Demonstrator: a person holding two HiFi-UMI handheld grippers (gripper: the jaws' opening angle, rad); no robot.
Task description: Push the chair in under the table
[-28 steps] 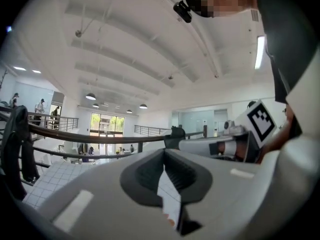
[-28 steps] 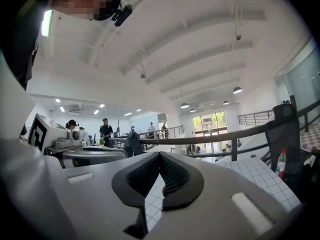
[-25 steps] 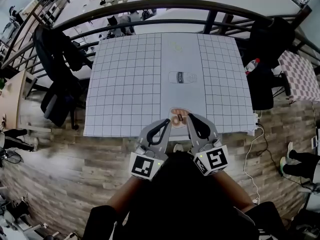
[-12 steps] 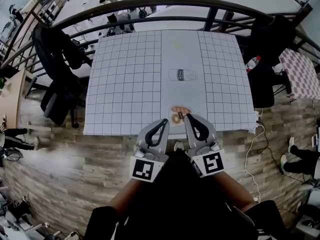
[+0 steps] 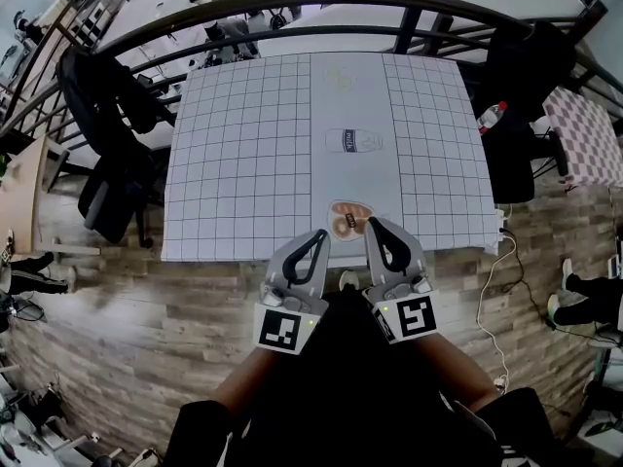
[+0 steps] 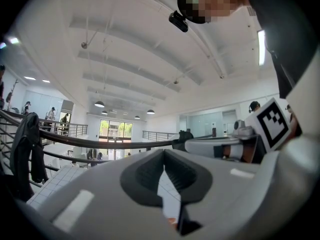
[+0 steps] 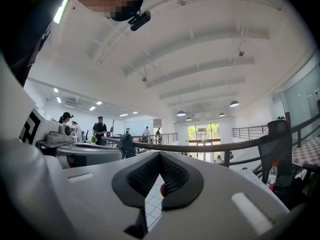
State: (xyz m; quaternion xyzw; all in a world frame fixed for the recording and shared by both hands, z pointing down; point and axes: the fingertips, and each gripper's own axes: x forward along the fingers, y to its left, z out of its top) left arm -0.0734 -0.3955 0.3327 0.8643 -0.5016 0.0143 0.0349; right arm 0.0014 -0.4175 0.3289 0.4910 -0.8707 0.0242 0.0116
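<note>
A table (image 5: pixel 243 163) under a white cloth with a black grid fills the middle of the head view. A black chair (image 5: pixel 112 154) draped with dark clothing stands off its left side, turned away from it. Another black chair (image 5: pixel 516 115) stands at its right side. My left gripper (image 5: pixel 320 234) (image 6: pixel 164 156) and right gripper (image 5: pixel 371 222) (image 7: pixel 160 156) are side by side at the table's near edge, pointing level over it. Both are shut with nothing between the jaws. Neither touches a chair.
A dark curved railing (image 5: pixel 292 13) runs behind the table. A plastic bottle (image 5: pixel 490 123) stands by the right chair. Flat printed pictures of a bottle (image 5: pixel 352 140) and a pastry (image 5: pixel 348 219) lie on the cloth. A white cable (image 5: pixel 492 290) trails over the wooden floor at the right.
</note>
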